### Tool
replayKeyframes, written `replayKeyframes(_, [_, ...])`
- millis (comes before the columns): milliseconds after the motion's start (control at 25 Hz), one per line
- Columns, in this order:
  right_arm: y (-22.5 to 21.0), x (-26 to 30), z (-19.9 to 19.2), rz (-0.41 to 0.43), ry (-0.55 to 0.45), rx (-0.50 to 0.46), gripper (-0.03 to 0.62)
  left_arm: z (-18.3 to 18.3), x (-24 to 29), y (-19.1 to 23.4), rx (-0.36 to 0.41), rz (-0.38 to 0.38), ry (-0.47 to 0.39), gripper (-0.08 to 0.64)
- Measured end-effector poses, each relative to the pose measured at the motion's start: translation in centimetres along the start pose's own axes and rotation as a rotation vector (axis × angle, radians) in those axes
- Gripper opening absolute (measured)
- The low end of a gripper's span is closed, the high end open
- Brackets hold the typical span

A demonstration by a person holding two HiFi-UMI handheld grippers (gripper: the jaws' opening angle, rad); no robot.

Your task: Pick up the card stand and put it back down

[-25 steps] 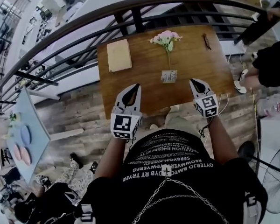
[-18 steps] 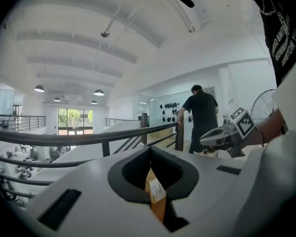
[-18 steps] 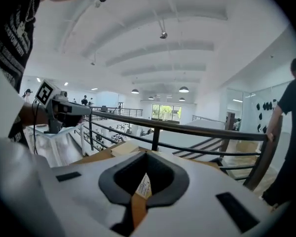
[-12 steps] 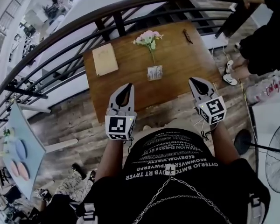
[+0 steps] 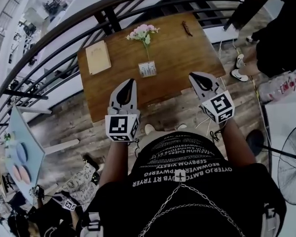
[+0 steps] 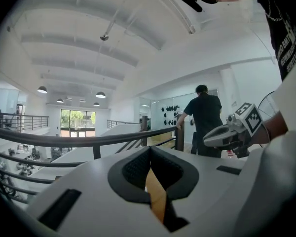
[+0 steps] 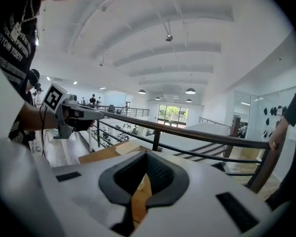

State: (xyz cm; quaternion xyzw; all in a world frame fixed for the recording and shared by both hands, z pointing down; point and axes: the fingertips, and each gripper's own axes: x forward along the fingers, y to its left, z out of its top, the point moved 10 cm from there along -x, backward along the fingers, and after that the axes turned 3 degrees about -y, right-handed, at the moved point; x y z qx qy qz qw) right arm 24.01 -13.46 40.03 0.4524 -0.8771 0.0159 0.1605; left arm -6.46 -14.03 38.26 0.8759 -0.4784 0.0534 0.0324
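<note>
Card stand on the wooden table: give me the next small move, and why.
Probably open the left gripper and ease it forward to the small white card stand. That gripper is shut and empty over the near edge of the brown wooden table, apparently nearer the stand than the right gripper, and the stand sits untouched.

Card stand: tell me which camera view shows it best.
Head view: the card stand stands whole on the table, near the flowers. Neither gripper view shows it; the right one catches only the table's edge.
</note>
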Motion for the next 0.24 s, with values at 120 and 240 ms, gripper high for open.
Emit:
replayKeyframes(120, [-1.6,-1.2,-1.3,0.019,0.001,0.003,0.014,-0.3,1.4,-3.1,0.006,-0.020,0.007,0.029])
replayKeyframes(240, [-3.4,-2.2,-2.6,0.013,-0.010,0.021,0.014,-0.6,2.8,-5.6,0.012,-0.030,0.015,0.029])
